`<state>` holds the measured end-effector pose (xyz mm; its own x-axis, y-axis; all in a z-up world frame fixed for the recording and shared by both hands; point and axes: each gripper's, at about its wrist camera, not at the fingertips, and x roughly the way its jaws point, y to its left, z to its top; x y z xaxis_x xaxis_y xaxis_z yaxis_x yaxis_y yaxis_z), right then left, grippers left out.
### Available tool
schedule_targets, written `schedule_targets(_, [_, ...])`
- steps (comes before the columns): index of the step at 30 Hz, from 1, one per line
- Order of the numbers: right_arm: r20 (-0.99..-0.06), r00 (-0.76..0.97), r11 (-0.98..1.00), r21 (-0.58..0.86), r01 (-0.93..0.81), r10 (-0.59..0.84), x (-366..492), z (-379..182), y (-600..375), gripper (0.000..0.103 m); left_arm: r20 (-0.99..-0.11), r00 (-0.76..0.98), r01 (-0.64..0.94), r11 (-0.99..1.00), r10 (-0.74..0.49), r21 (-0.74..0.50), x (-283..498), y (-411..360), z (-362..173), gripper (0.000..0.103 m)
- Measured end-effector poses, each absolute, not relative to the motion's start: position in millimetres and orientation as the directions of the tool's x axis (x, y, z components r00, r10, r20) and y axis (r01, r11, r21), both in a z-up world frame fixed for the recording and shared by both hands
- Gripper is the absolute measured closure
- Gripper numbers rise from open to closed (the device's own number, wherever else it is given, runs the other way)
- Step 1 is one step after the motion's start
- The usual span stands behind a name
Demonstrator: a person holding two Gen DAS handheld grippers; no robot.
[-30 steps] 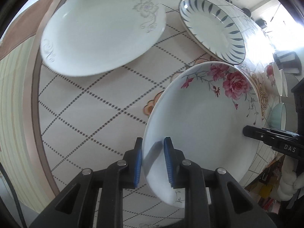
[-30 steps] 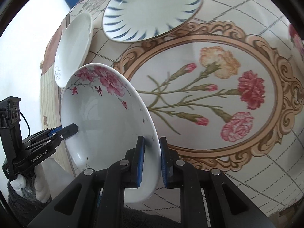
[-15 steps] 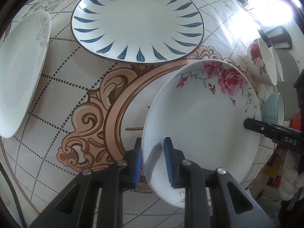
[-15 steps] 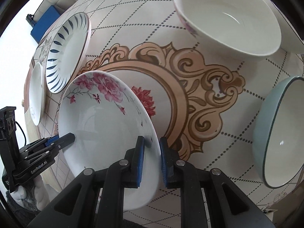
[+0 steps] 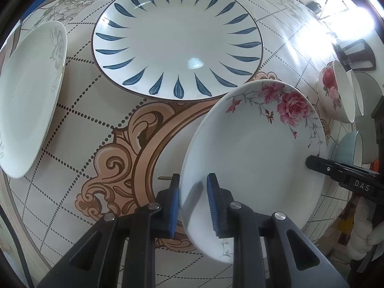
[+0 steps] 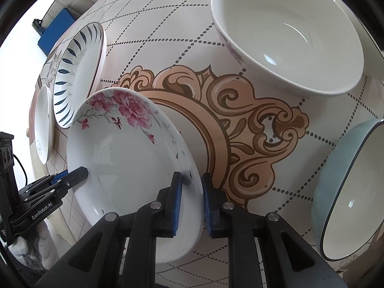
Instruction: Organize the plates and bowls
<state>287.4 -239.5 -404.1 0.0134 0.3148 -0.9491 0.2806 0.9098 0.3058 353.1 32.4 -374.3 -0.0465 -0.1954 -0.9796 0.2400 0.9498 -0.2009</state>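
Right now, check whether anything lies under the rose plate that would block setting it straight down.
Nothing visible does. Both the left gripper and the right gripper clamp the rose plate above bare tablecloth. The blue-petal plate, white bowl and pale blue bowl sit off to the sides.

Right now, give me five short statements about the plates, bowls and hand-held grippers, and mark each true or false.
1. Both the left hand-held gripper and the right hand-held gripper clamp the rose plate. True.
2. The rose plate lies flat on the tablecloth. False: it is held tilted above it.
3. The blue-leaf plate is stacked on another plate. False: it lies alone.
4. The white bowl is empty. True.
5. The pale blue bowl holds food. False: it is empty.
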Motion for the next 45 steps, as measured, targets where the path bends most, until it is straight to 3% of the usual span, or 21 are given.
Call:
schedule_targets(13, [-0.948,-0.002,0.919,0.307,0.249,0.317,292.9,-403.4,-237.1,0.084,-0.981,-0.047,0.195,0.962,-0.186,-0.192,349.0,16.0,-386.6,0.084])
schedule_targets(17, [-0.959,-0.026,0.935,0.270,0.230,0.283,294.2,-400.8,-230.1,0.083,-0.993,-0.038,0.179,0.977,-0.114,-0.119,339.5,19.0,-381.8,0.083])
schedule_targets(18, [-0.962,-0.039,0.942,0.254,0.221,0.269,293.1,-400.0,-228.1,0.081,-0.995,-0.025,0.180,0.979,-0.093,-0.096,335.9,20.2,-378.0,0.081])
schedule_targets(20, [-0.974,-0.053,0.956,0.203,0.210,0.219,289.1,-396.7,-224.9,0.053,-0.998,-0.015,0.178,0.982,-0.060,-0.062,327.7,22.4,-372.2,0.078])
schedule_targets(24, [-0.991,-0.039,0.981,0.118,0.155,0.126,277.7,-380.2,-214.0,0.043,-1.000,-0.016,0.161,0.987,-0.009,-0.011,307.5,23.7,-359.1,0.066])
schedule_targets(26, [-0.994,-0.028,0.986,0.099,0.134,0.104,272.2,-369.3,-207.8,0.028,-1.000,-0.022,0.148,0.989,-0.020,-0.023,298.1,24.4,-350.4,0.061])
schedule_targets(29, [-0.999,-0.006,0.995,0.050,0.086,0.050,266.4,-349.4,-196.2,0.014,-0.999,-0.003,0.118,0.992,-0.046,-0.046,284.0,26.6,-335.3,0.048])
schedule_targets(31, [-1.000,0.019,0.998,0.022,0.056,0.021,264.9,-333.7,-187.2,0.014,-0.998,0.016,0.099,0.993,-0.063,-0.061,279.8,28.7,-322.3,0.027])
schedule_targets(32, [-0.999,0.033,0.999,0.016,0.044,0.015,264.5,-324.7,-182.4,0.014,-0.998,0.033,0.089,0.994,-0.062,-0.059,277.7,29.8,-315.1,0.024])
schedule_targets(40, [-0.984,0.150,0.994,0.093,-0.050,0.099,297.1,-255.9,-143.5,0.014,-0.976,0.190,-0.019,0.994,-0.106,-0.112,290.0,67.0,-250.0,0.020])
schedule_targets(45, [-0.965,0.214,0.981,0.121,-0.149,0.152,346.6,-233.6,-80.3,0.014,-0.957,0.282,-0.078,0.993,-0.067,-0.092,336.1,124.5,-229.6,0.020])
